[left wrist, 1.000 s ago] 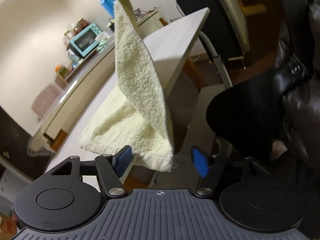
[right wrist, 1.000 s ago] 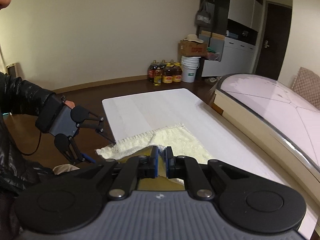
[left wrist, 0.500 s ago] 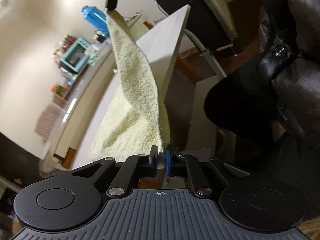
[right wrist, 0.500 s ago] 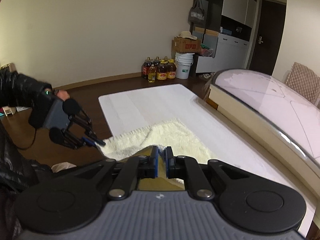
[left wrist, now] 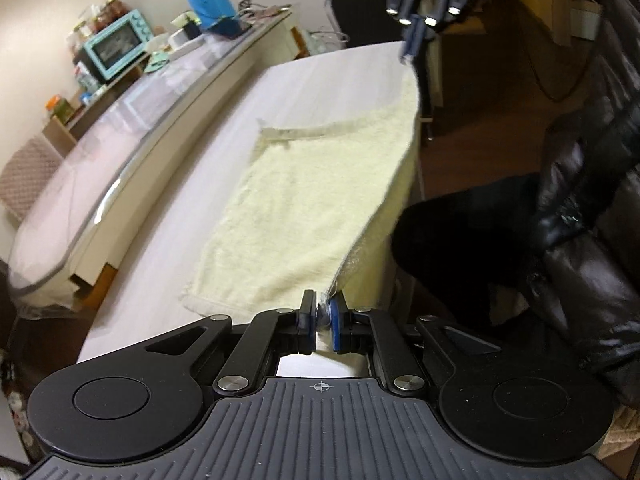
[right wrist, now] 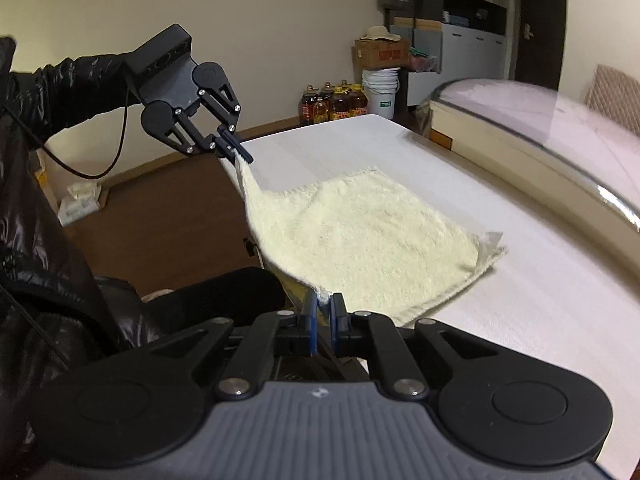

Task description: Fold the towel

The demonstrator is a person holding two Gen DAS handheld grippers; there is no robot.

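The left gripper (left wrist: 322, 316) has closed on the near corner of the towel (left wrist: 312, 200) and lifted it; the right gripper (right wrist: 324, 312) stays clenched on the other corner, the cloth stretched between them over the table (right wrist: 540, 300).

Home: toaster oven (left wrist: 116, 44), oil bottles (right wrist: 334, 102)

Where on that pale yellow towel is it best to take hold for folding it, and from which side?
By its two corners on the person's side, pinched from the table's near edge. The towel is limp, so corner grips keep that edge taut. That seems to be the grip here: the left gripper and the right gripper each pinch a near corner, while the far edge rests flat on the table.
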